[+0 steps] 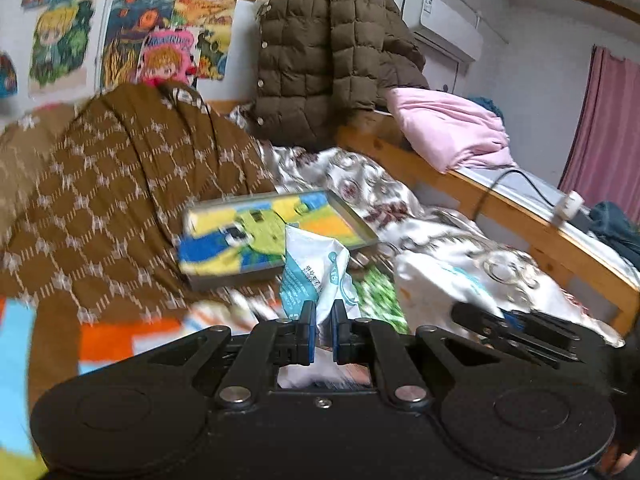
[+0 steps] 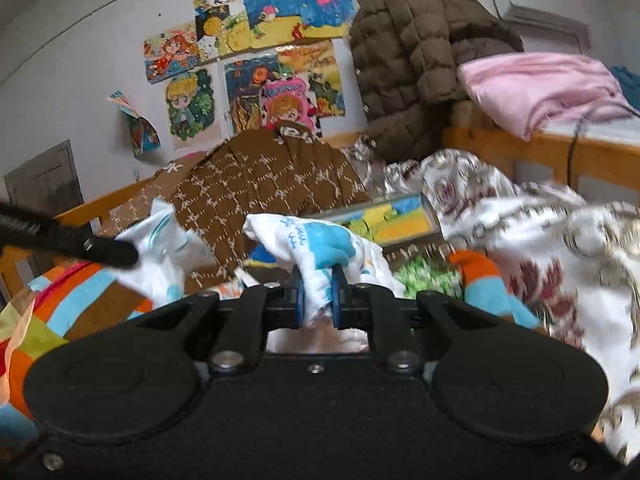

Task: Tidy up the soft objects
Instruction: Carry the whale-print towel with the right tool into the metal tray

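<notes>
Your left gripper [image 1: 323, 322] pinches one end of a white and blue soft pack [image 1: 316, 268], with its fingers pressed on the crinkly wrap. Your right gripper [image 2: 318, 294] pinches the other end [image 2: 320, 252]. You hold the pack up over the messy bed, near the brown quilt [image 1: 132, 196] and a bright picture box [image 1: 276, 232].

A black right gripper [image 2: 319, 294] pinches a white cloth with blue print [image 2: 320, 250] between its blue-padded fingers. At left, the left gripper [image 2: 108, 251] touches another bunch of white fabric. Behind lie a brown patterned quilt [image 2: 256, 184] and a colourful box [image 2: 384, 220].
</notes>
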### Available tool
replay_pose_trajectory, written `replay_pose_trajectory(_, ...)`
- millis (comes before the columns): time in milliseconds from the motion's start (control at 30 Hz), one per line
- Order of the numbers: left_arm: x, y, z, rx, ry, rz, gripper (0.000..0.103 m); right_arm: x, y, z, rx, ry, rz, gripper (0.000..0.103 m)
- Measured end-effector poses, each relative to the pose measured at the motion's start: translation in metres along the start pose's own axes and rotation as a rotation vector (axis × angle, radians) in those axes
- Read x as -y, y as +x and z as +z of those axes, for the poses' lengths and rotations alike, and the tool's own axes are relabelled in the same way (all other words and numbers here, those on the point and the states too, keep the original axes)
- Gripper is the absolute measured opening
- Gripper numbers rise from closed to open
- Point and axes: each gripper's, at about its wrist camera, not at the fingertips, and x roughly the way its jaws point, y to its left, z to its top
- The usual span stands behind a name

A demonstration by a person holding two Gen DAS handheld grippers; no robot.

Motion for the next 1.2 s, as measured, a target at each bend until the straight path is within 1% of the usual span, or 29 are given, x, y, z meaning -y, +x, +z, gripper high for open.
replay_pose_trajectory(100,-0.009,0.017,0.033,-0.022,0.033,0.022,0.007,-0.005,0.014,0.024,0.004,-0.029,0.015,0.007)
replay_pose_trajectory(167,-0.017,0.032,0.054,-0.033,0.056,0.029,0.007,-0.007,0.031,0.041,0.005,-0.055,0.022,0.007)
replay_pose_trajectory(267,-0.035,0.058,0.078,-0.052,0.062,0.031,0.007,-0.012,0.062,0.067,0.001,-0.100,0.036,0.007)
replay_pose_trajectory(367,-0.052,0.089,0.091,-0.051,0.072,0.045,0.008,-0.011,0.100,0.087,-0.013,-0.145,0.055,0.007)
replay_pose_trajectory(433,-0.068,0.112,0.097,-0.048,0.048,0.053,0.008,-0.007,0.131,0.097,-0.023,-0.177,0.071,0.007)
replay_pose_trajectory(533,-0.089,0.144,0.099,-0.046,0.014,0.072,0.008,0.002,0.178,0.101,-0.041,-0.177,0.087,0.007)
replay_pose_trajectory(633,-0.109,0.180,0.098,-0.052,-0.028,0.089,0.008,0.009,0.235,0.097,-0.096,-0.142,0.102,0.007)
replay_pose_trajectory(733,-0.121,0.217,0.095,-0.059,-0.054,0.091,0.007,0.015,0.278,0.092,-0.141,-0.181,0.096,0.007)
replay_pose_trajectory(767,-0.124,0.230,0.094,-0.059,-0.066,0.088,0.007,0.008,0.282,0.087,-0.152,-0.192,0.089,0.007)
replay_pose_trajectory(867,-0.129,0.262,0.091,-0.059,-0.094,0.069,0.007,0.012,0.309,0.077,-0.185,-0.209,0.064,0.007)
replay_pose_trajectory(967,-0.134,0.289,0.086,-0.059,-0.127,0.040,0.007,0.016,0.324,0.069,-0.210,-0.226,0.029,0.007)
replay_pose_trajectory(1033,-0.137,0.304,0.082,-0.060,-0.164,0.025,0.007,0.017,0.342,0.067,-0.225,-0.222,-0.003,0.007)
replay_pose_trajectory(1067,-0.140,0.312,0.079,-0.063,-0.188,0.017,0.007,0.021,0.339,0.066,-0.229,-0.217,-0.019,0.007)
replay_pose_trajectory(1200,-0.149,0.335,0.067,-0.092,-0.247,0.005,0.007,0.023,0.357,0.063,-0.265,-0.221,-0.075,0.007)
